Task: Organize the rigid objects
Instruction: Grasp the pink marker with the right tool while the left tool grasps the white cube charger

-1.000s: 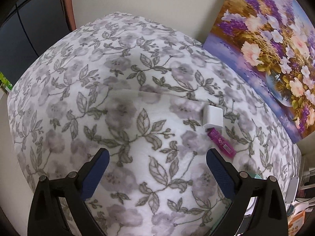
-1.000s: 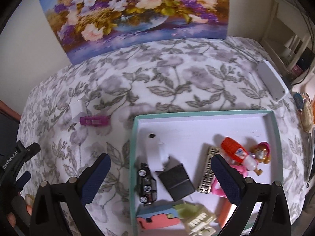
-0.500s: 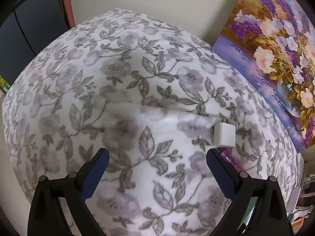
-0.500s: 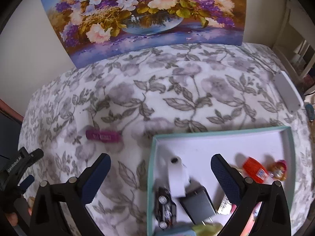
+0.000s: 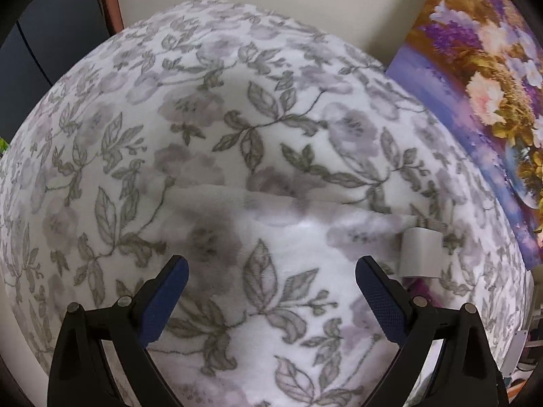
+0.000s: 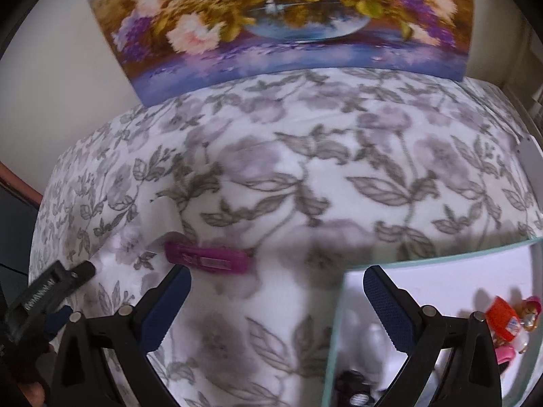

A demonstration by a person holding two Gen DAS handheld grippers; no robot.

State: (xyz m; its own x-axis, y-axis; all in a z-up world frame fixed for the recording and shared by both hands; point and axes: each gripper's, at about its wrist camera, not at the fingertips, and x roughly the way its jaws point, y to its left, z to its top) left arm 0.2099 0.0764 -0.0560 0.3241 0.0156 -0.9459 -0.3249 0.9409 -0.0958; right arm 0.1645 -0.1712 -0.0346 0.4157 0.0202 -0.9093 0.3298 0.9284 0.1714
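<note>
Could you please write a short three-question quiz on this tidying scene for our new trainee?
1. True or false: the right gripper is shut on the flat magenta plastic stick.
2. In the left wrist view, the small white rectangular block lies nearest which part of the left gripper? A. its left finger; B. its right finger; C. midway between the two.
3. Fill in: the red and orange toys lie inside the white tray with the ______ rim.

Key
1. False: its jaws stand wide open, and the stick lies on the grey floral cloth beyond the left fingertip.
2. B
3. Teal
</note>
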